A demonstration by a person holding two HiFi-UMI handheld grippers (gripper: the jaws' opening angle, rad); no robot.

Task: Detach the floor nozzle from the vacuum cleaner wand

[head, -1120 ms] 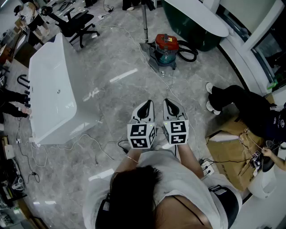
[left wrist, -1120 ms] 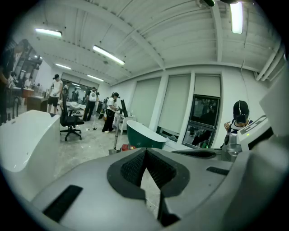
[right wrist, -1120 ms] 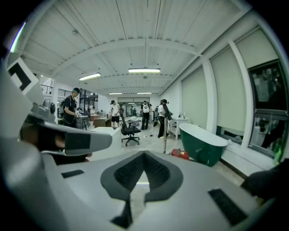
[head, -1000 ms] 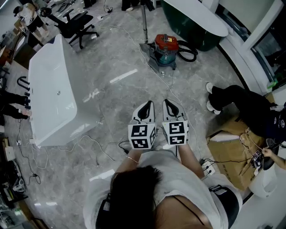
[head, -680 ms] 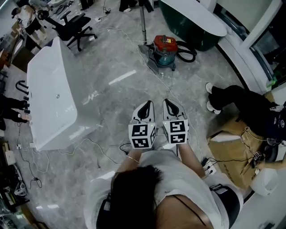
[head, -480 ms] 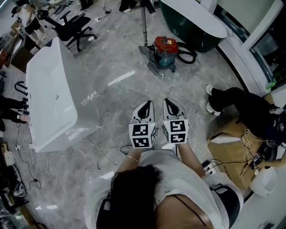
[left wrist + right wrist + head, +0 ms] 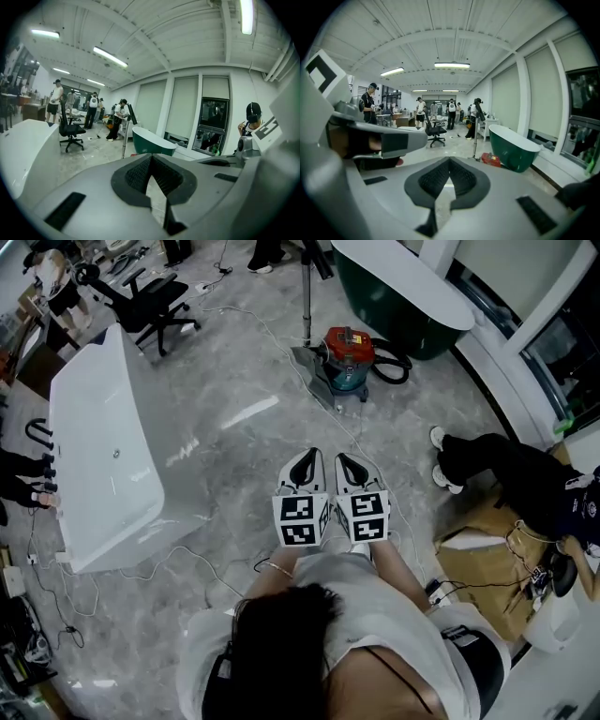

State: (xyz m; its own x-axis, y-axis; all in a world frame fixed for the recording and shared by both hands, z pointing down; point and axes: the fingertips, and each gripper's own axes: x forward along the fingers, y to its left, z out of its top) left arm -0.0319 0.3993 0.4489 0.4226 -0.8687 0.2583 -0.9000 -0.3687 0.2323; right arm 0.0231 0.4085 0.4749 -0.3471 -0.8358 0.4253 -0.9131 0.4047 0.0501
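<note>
Head view: left tongs (image 7: 306, 457) and right tongs (image 7: 345, 460) held side by side in front of the person, both fully closed, nothing gripped. Floor nozzle (image 7: 313, 367) lies on the grey floor (image 7: 234, 381), well ahead of both tongs, wand (image 7: 307, 296) rising from it, red vacuum canister (image 7: 349, 351) just beside.

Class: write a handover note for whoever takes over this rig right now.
Left gripper: shut, empty, held out front.
Right gripper: shut, empty, beside it.
Vacuum stands on the floor ahead, apart from both grippers. The wand rises beside it, nozzle at its foot.
Done: nothing; the nozzle looks attached.
Left: reach the wand, grip it and the nozzle, pull them apart.
</note>
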